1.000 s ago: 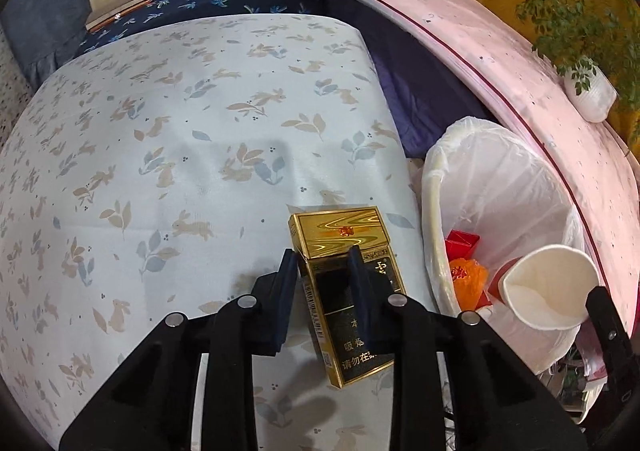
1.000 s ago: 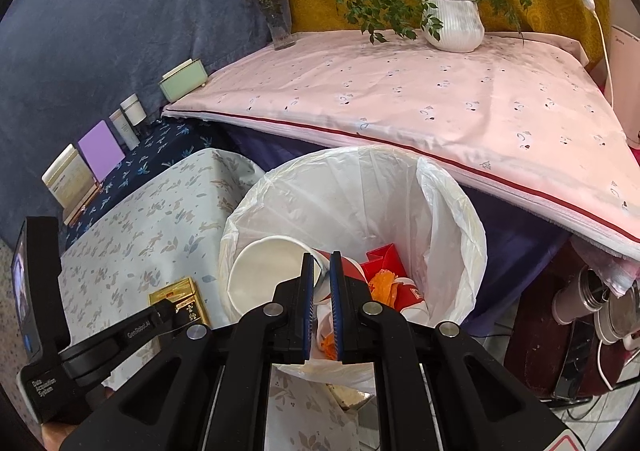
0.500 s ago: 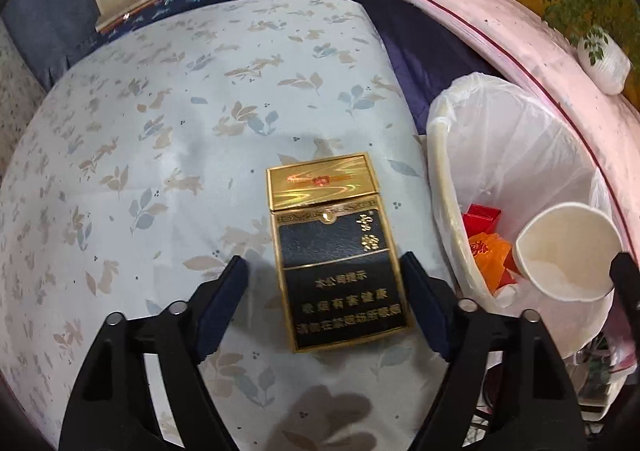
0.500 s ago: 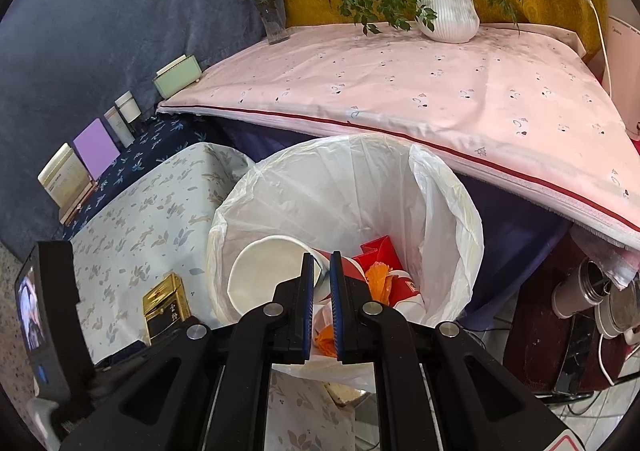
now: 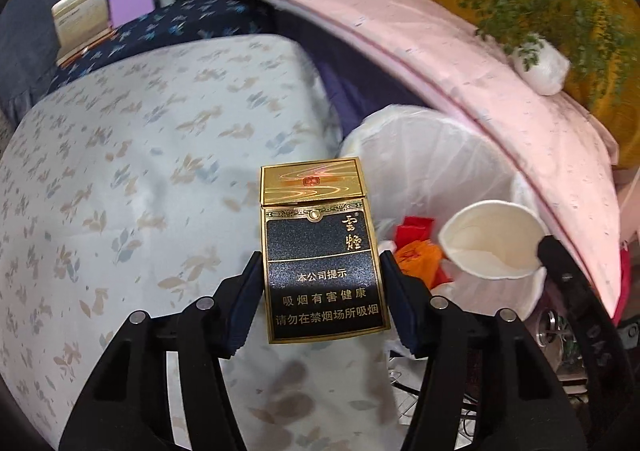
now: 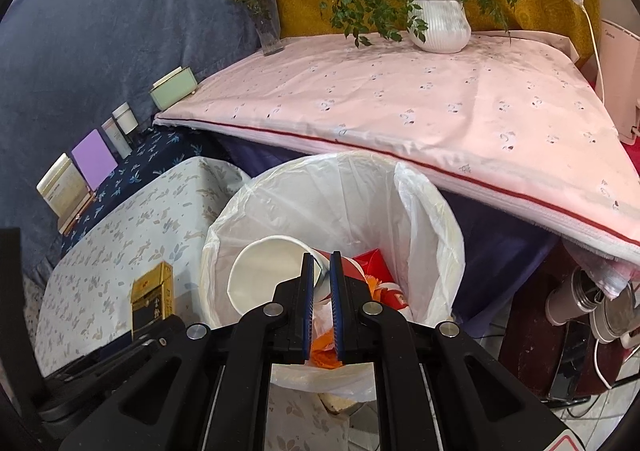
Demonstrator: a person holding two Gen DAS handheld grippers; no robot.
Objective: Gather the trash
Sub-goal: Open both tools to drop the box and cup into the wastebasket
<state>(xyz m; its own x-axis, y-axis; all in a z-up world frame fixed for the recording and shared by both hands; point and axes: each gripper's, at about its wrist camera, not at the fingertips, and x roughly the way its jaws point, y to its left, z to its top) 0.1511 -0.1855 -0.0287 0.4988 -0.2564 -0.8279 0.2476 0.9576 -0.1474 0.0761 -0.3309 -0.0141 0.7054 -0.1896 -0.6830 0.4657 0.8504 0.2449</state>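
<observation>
- Left gripper [image 5: 322, 283] closing, pads touching the cigarette pack [image 5: 320, 251] (beside the bin rim).
- Right gripper [image 6: 321, 291] clamps the paper cup [image 6: 268, 271] rim over the trash bin [image 6: 420, 211].

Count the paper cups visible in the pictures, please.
1: a white paper cup with red outside, held sideways by the right tongs over the white-lined trash bin. More cups may be hidden under the red and orange wrappers inside.
</observation>
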